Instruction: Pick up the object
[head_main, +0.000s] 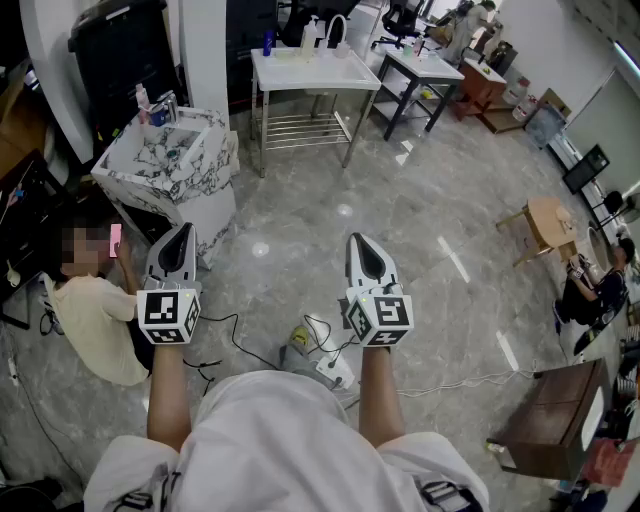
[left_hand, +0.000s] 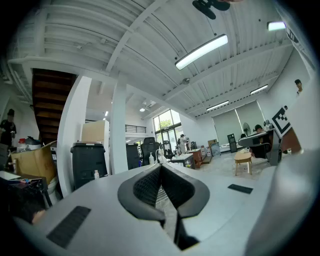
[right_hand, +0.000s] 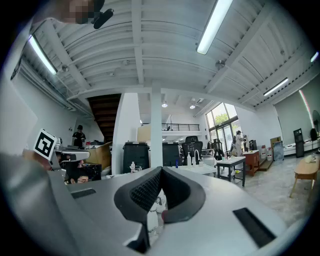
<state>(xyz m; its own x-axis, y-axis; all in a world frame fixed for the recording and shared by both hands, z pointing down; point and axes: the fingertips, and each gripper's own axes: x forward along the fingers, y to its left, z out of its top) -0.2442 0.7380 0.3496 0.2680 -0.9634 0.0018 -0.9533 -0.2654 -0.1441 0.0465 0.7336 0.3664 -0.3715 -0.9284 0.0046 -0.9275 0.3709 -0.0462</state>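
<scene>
- Left gripper (head_main: 176, 245) and right gripper (head_main: 366, 252) held level, side by side above the floor (head_main: 420, 200); fingers of both pressed together, nothing between them.
- No single task object identifiable. Likeliest candidates, as a guess: the small bottles (head_main: 152, 104) at the far left corner of the marble counter (head_main: 215, 140).
- Counter ahead and to the left of the fingers, nearer the left gripper; white table (head_main: 330, 72) well beyond.
</scene>
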